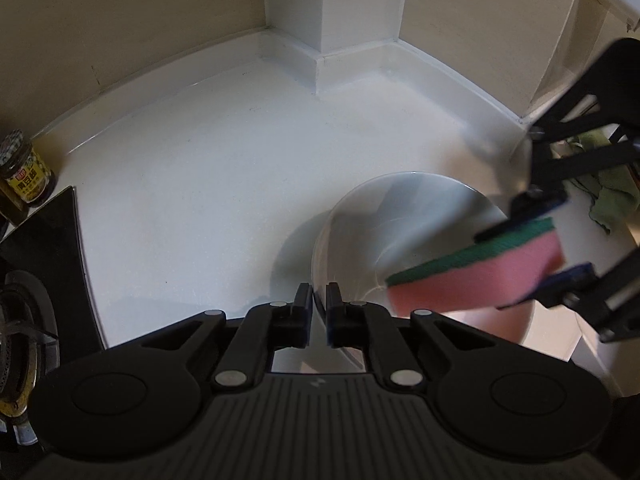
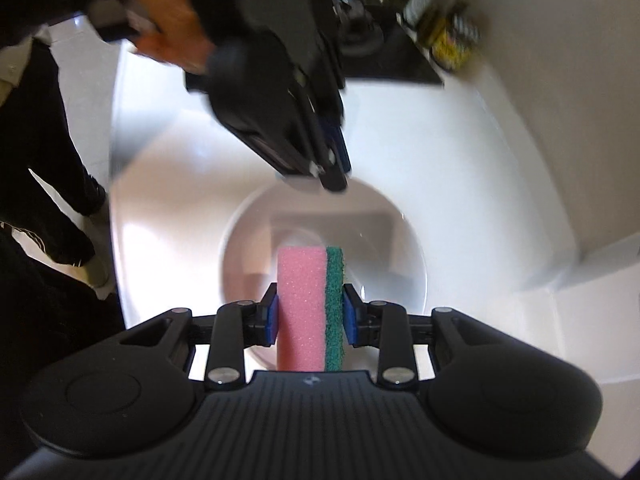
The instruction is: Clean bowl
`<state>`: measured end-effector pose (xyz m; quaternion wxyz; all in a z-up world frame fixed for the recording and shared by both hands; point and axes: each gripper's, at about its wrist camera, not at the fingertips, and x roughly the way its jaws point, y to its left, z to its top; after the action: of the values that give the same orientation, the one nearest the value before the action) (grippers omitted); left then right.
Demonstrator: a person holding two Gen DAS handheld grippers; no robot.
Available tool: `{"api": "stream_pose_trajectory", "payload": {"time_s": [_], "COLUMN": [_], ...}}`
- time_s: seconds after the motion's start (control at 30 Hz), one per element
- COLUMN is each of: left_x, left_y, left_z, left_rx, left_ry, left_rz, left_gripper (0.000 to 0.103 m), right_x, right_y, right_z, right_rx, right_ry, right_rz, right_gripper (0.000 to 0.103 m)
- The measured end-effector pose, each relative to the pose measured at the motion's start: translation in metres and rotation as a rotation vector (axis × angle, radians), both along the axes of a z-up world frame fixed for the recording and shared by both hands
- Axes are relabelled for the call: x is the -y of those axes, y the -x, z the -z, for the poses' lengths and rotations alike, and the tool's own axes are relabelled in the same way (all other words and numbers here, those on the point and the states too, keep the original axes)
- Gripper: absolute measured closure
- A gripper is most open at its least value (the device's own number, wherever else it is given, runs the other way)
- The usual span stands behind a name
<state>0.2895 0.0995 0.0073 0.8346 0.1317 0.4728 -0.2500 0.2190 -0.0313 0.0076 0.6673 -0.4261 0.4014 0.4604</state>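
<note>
A white bowl [image 1: 420,216] stands on the white counter. My left gripper [image 1: 319,304] is shut on its near rim, one finger inside and one outside. In the right wrist view the same left gripper [image 2: 338,170] pinches the bowl [image 2: 380,240] at its far edge. A sponge [image 2: 304,292], pink with a green scouring side, is clamped between the blue pads of my right gripper [image 2: 310,318]. That right gripper [image 1: 550,242] holds the sponge [image 1: 476,280] just over the bowl's right side. Motion blur hides whether the sponge touches the bowl.
A jar with a yellow label [image 1: 26,172] and a gas stove [image 1: 24,320] sit at the left. A green cloth [image 1: 612,196] lies at the right. A white wall column [image 1: 332,8] rises behind the counter [image 1: 200,180]. Blurred bottles [image 2: 440,12] stand beyond a person's hand [image 2: 172,28].
</note>
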Motion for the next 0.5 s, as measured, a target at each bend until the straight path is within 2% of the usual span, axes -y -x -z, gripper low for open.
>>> {"api": "stream_pose_trajectory", "payload": {"time_s": [0.13, 0.27, 0.37, 0.5], "left_x": [0.002, -0.001, -0.003, 0.001], "left_y": [0.001, -0.002, -0.005, -0.007], "left_z": [-0.001, -0.003, -0.004, -0.001], "left_rx": [0.009, 0.007, 0.008, 0.01], "left_ry": [-0.021, -0.022, -0.024, -0.024], "left_rz": [0.007, 0.014, 0.019, 0.032], "left_gripper": [0.098, 0.098, 0.098, 0.098], "right_x": [-0.008, -0.015, -0.014, -0.012], "right_y": [-0.015, -0.007, 0.001, -0.006], "right_z": [0.004, 0.006, 0.006, 0.005], "right_rx": [-0.03, -0.039, -0.046, -0.004], "right_ry": [-0.02, -0.026, 0.006, 0.09], "right_rz": [0.017, -0.032, -0.074, -0.071], "right_gripper": [0.077, 0.076, 0.075, 0.076]}}
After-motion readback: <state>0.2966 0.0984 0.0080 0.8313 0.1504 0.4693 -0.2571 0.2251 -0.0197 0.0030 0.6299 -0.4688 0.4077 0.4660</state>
